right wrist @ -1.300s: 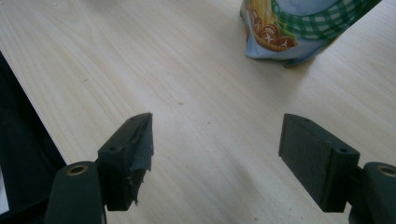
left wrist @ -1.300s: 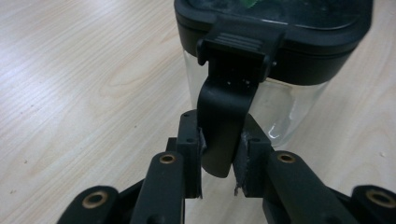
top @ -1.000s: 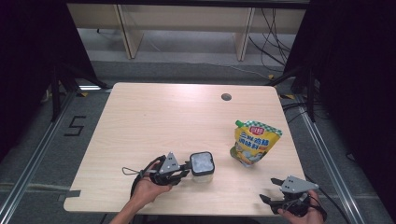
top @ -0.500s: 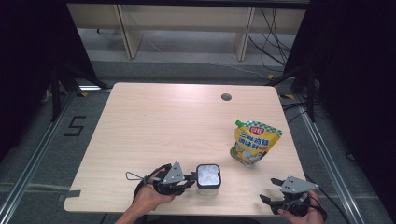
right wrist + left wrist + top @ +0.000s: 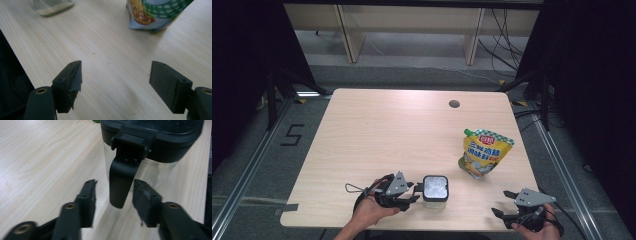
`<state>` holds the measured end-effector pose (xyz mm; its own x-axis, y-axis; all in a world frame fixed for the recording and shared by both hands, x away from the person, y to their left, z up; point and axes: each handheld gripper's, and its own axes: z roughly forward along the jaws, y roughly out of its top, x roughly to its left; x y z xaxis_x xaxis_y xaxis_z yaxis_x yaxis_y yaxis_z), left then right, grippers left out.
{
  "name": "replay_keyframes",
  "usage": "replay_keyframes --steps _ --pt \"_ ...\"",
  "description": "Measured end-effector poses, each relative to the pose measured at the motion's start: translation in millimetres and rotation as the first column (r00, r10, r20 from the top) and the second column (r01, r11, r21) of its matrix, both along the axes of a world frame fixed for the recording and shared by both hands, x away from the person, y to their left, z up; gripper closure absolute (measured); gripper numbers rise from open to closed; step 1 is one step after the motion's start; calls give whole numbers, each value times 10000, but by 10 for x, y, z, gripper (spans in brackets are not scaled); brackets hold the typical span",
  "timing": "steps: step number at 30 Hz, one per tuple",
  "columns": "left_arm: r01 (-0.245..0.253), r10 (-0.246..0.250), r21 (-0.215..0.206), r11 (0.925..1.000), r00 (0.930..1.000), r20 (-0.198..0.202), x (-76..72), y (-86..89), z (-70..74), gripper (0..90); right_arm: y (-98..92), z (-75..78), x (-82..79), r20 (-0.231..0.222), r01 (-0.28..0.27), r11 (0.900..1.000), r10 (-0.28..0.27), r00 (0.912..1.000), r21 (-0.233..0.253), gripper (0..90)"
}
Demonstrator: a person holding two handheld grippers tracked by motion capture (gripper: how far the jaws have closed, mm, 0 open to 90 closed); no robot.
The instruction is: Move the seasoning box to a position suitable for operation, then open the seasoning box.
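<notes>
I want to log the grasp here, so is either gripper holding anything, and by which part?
Nothing is held. The left gripper stands open around the container's black lid latch, not clamped on it. The right gripper is open over bare table.

Near the front edge of the worktop (image 5: 377, 130) stands the jar (image 5: 435, 190), about midway across. Left tongs (image 5: 414, 192) sit just left of it, jaws on either side of the jar's lid clip (image 5: 125, 177), not touching it. Right of the jar and farther back stands the pouch (image 5: 484, 154). Right tongs (image 5: 504, 204) are at the front right corner, in front of the pouch, well apart from it. A hole (image 5: 454, 104) lies far back, behind the pouch.
</notes>
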<state>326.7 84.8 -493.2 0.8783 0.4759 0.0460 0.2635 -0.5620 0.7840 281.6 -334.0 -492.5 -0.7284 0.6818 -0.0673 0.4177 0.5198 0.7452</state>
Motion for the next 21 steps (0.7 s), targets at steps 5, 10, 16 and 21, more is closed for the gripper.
replay_keyframes --steps 5,10,16,21 --pt "-404 396 -248 9989 9988 -300 -102 110 27 344 -29 -1 -10 40 -40 10000 40 10000 11 272" --pt "-792 772 -431 9959 9960 -456 -146 134 57 320 -23 11 -31 63 92 10000 -92 9999 -10 272" --pt "-916 871 -837 9923 9946 -559 -206 124 157 292 5 14 -21 67 -65 10000 65 10000 -47 291" --pt "-945 873 -1204 9882 9941 -639 -230 127 223 293 -4 14 -22 86 -18 10000 19 10000 -66 291"
